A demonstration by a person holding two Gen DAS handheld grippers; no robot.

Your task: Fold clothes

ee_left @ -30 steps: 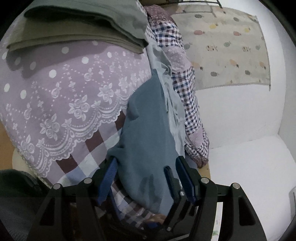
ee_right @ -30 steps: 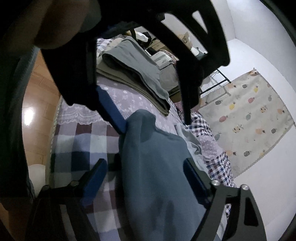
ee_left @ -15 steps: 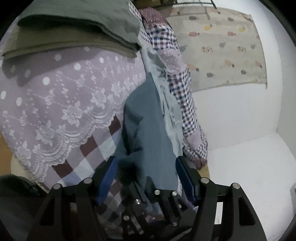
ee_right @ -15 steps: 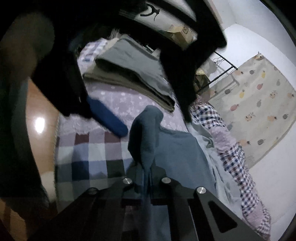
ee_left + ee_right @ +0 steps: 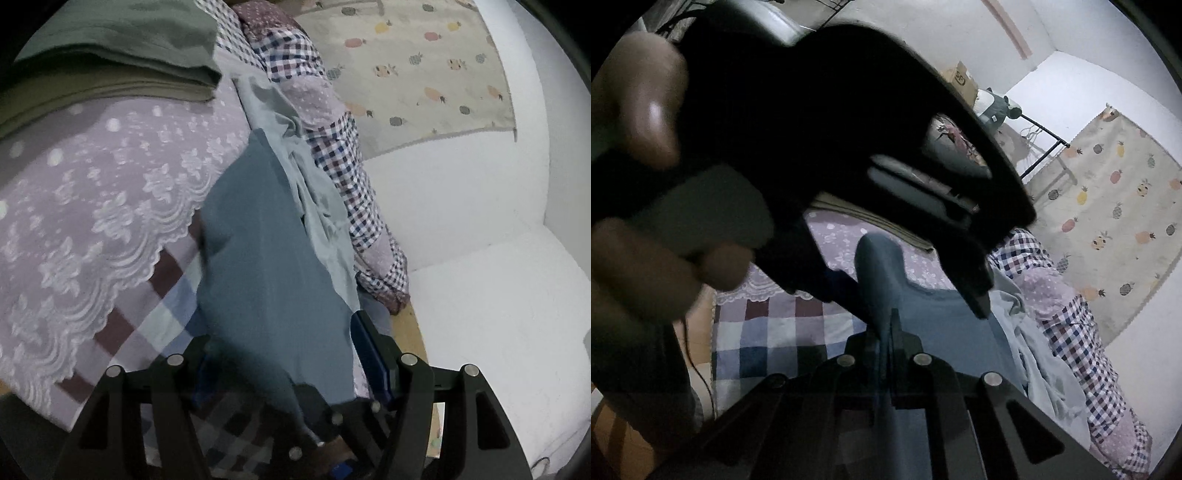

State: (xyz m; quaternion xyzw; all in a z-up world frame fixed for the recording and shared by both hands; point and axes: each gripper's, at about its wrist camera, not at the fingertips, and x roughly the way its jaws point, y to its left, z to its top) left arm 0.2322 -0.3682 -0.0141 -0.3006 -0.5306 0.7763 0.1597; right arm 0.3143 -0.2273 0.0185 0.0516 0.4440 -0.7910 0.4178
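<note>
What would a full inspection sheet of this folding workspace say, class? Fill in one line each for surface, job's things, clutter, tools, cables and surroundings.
Surface: bed cover, lilac with white lace over a checked sheet.
Job's things: blue-grey garment lying on the bed; folded olive and green stack behind it.
Clutter: pale blue cloth and checked fabric bunched beside the garment.
Tools: right tool shut on a raised fold of the garment; left tool open, astride the garment's edge.
Cables: thin dark cord by the hand.
Surroundings: white walls, pineapple-print hanging, cardboard box.
</note>
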